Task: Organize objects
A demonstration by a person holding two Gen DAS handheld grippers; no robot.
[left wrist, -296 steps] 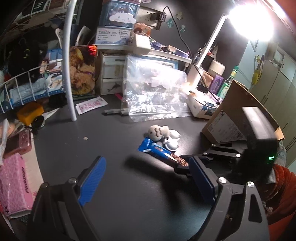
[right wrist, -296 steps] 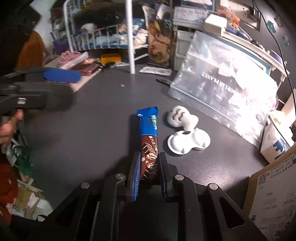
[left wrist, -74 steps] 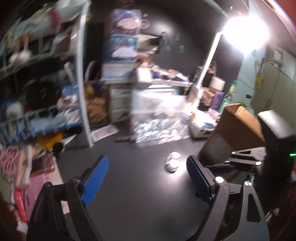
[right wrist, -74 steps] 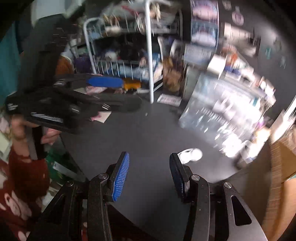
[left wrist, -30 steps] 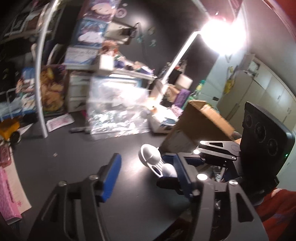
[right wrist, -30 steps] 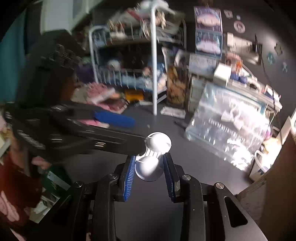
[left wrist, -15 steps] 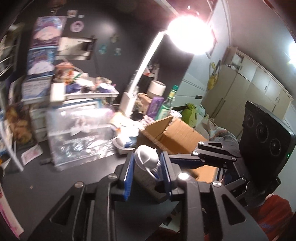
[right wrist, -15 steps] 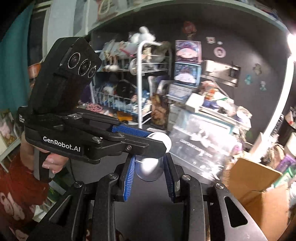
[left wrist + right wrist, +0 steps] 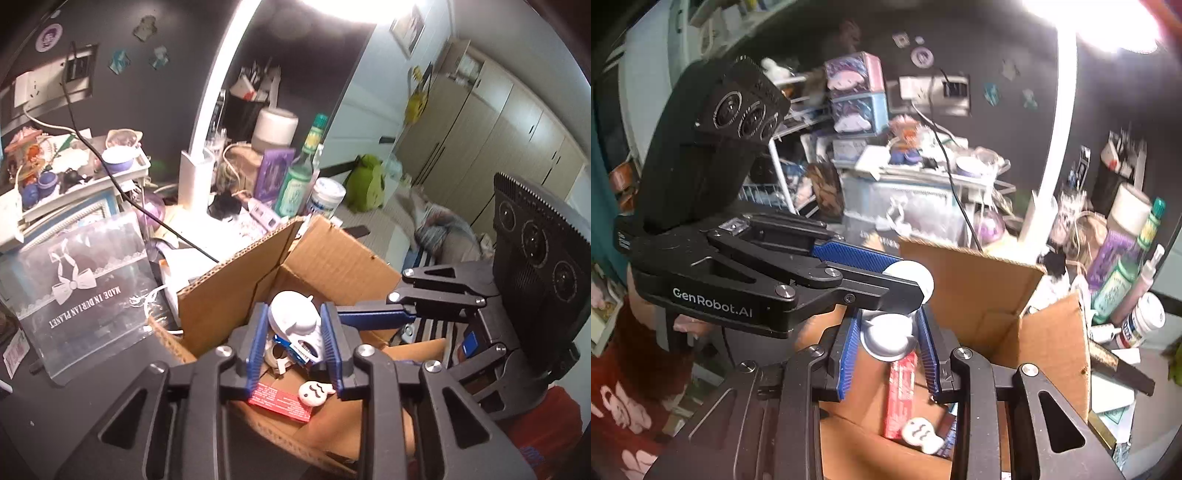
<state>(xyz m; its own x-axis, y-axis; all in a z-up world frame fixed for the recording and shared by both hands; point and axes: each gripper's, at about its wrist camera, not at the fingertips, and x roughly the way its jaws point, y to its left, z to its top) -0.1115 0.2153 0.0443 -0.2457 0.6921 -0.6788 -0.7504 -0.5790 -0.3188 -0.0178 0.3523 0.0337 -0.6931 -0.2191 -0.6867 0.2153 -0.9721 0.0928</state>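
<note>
A white plastic double-lobed toy (image 9: 293,321) is held over the open cardboard box (image 9: 332,258). My left gripper (image 9: 293,332) is shut on one end of it. My right gripper (image 9: 890,339) is shut on the other end (image 9: 886,336), and its fingers (image 9: 373,317) reach in from the right in the left wrist view. Inside the box lie a small white ghost figure (image 9: 314,393), also in the right wrist view (image 9: 921,434), a red flat pack (image 9: 280,402), and a blue wrapper partly hidden behind the toy.
A clear plastic bag (image 9: 81,295) printed with a bow stands left of the box on the dark desk. Behind are a white lamp base (image 9: 194,177), a green bottle (image 9: 295,184), a white jar (image 9: 325,199) and cluttered trays. A wire rack (image 9: 775,184) stands at left.
Both grippers, shut on the white toy, have carried it from above the desk to over the open box. The ghost figure and snack wrapper, earlier on the desk, now lie in the box.
</note>
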